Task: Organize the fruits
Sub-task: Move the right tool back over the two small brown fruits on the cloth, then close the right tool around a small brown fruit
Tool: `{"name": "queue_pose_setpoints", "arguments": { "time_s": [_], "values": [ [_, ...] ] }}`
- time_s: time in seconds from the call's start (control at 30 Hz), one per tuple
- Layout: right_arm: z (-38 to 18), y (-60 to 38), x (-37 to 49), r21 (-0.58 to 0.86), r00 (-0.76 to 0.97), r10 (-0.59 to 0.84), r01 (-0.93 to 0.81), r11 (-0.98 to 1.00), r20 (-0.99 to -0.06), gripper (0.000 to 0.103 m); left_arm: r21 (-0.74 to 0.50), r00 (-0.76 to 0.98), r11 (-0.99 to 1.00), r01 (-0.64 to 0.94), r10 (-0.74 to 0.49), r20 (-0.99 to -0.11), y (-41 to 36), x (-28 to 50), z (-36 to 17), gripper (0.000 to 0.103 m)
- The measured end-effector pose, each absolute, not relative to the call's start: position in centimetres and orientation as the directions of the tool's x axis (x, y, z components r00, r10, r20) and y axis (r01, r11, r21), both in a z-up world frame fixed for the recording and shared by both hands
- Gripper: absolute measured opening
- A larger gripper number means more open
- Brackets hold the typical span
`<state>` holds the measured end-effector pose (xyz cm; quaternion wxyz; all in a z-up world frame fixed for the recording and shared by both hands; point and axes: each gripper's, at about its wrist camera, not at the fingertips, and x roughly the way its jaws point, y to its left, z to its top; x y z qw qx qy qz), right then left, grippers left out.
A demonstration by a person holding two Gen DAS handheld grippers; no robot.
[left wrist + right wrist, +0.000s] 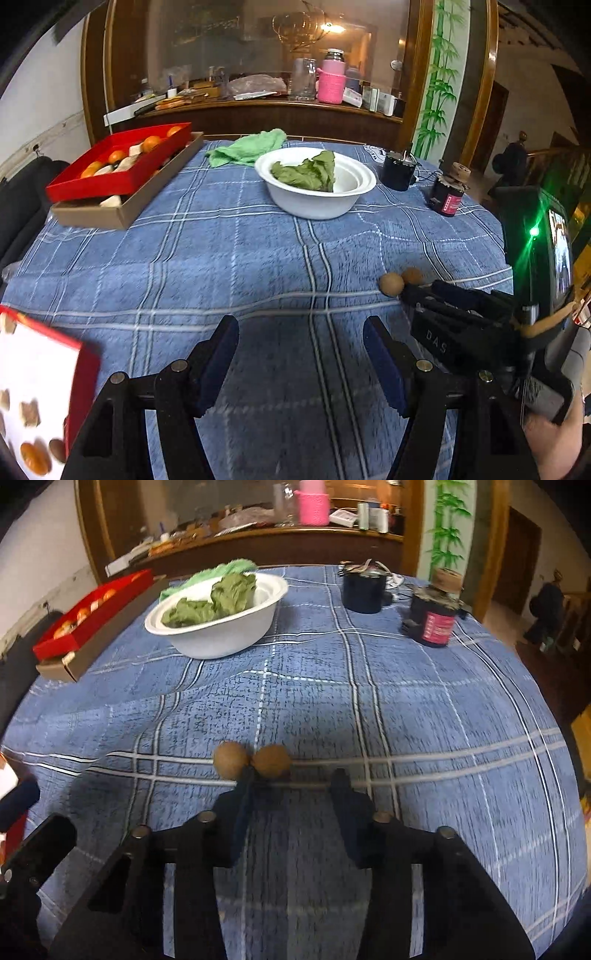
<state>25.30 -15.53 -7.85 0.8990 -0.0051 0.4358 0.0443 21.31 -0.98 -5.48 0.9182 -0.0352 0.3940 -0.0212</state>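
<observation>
Two small brown round fruits (pixel 252 762) lie side by side, touching each other, on the blue plaid tablecloth (pixel 406 709). They sit just ahead of the right gripper (pixel 291 786). One lies directly beyond the tip of its left finger; the other lies just outside that finger, to the left. The tip of that left finger meets the pair where the two fruits join.

The right gripper's jaws stand partly apart. Nothing lies between the pads, and neither fruit is clamped.

The left gripper (pixel 301 332) points at bare cloth. Its jaws stand well apart with nothing between them. From its view the two fruits lie ahead and to the right of its jaws, at the tip of the right gripper, which enters from the right edge with a hand (pixel 554 439) behind it.

Further ahead of both jaw pairs stands a white bowl (pixel 314 205) containing crumpled green leaves (pixel 308 171). A green cloth (pixel 247 147) lies behind the bowl. Ahead and to the left, a red tray (pixel 110 181) holding orange fruits (pixel 151 143) and pale pieces rests on an open brown cardboard box (pixel 122 214). Ahead and to the right stand a dark cylindrical container (pixel 364 589) and a dark jar with a red label (pixel 437 618). Close beside the left gripper's left finger, a red-edged white printed card (pixel 37 398) enters the frame, blurred.
</observation>
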Motion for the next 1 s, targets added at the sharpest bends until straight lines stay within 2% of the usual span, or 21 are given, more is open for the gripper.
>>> {"name": "queue_pose_setpoints", "arguments": {
  "time_s": [0.03,0.07,0.13,0.47,0.57,0.7,0.8,1.0],
  "values": [
    [-7.9,-15.3,25.7,0.006,0.62,0.063,-0.094,0.996,-0.782,0.027,-0.082,0.687,0.997,0.011,-0.067,-0.724,-1.2,21.8,-5.7,0.068],
    [-7.8,-15.2,25.9,-0.005,0.619,0.059,-0.101,0.995,-0.783,0.015,-0.083,0.684,0.996,0.013,-0.069,-0.726,-1.4,22.3,-5.9,0.068],
    [-7.8,-15.3,26.1,-0.007,0.616,0.065,-0.114,0.993,-0.785,0.009,-0.078,0.681,0.997,0.03,-0.077,-0.728,-2.3,23.5,-6.2,0.068],
    [-7.0,-20.2,24.5,0.086,0.658,0.119,-0.083,0.993,-0.744,0.008,-0.054,0.672,0.991,0.122,-0.122,-0.73,-7.1,26.2,-7.4,0.066],
    [-7.0,-20.7,24.6,0.136,0.659,0.166,-0.097,0.986,-0.734,0.008,-0.03,0.679,0.994,0.103,-0.092,-0.729,-6.4,25.7,-7.5,0.066],
    [-6.7,-18.8,26.1,0.101,0.653,0.183,-0.162,0.982,-0.735,0.008,-0.049,0.677,0.998,0.048,-0.068,-0.733,-4.7,25.6,-7.6,0.066],
    [-7.4,-17.2,27.6,0.118,0.624,0.212,-0.189,0.975,-0.752,0.008,-0.035,0.674,0.999,0.021,-0.04,-0.738,-3.9,25.6,-7.8,0.061],
    [-7.9,-15.8,28.6,0.088,0.598,0.204,-0.218,0.972,-0.775,0.009,-0.064,0.668,0.998,0.015,-0.058,-0.742,-2.8,25.7,-8.2,0.061]
  ]
}}
